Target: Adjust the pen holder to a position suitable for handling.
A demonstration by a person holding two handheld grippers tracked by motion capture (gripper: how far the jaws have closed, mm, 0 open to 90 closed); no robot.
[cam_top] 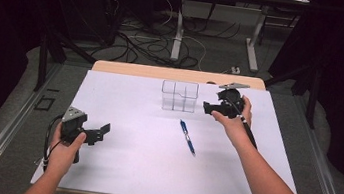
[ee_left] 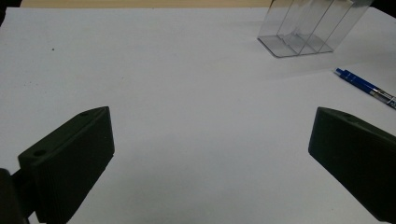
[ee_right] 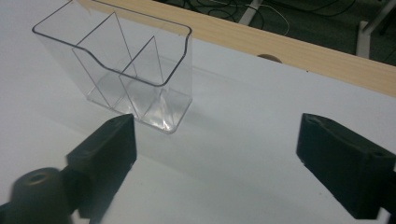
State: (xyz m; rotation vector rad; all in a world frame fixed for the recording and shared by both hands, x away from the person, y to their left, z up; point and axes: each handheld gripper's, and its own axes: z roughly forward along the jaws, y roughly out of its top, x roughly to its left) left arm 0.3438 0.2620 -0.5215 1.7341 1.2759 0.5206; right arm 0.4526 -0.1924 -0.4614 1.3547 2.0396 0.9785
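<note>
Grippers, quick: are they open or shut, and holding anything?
Left gripper: jaws open, holding nothing.
Right gripper: jaws open, holding nothing, beside the clear organizer.

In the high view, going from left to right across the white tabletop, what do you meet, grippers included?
Left black two-jaw gripper → clear plastic divided organiser box → blue ballpoint pen → right black two-jaw gripper, jaws open and holding nothing.

High view looks down over the table [cam_top: 115, 170]; both low gripper views share the clear organizer [ee_left: 303, 32].
</note>
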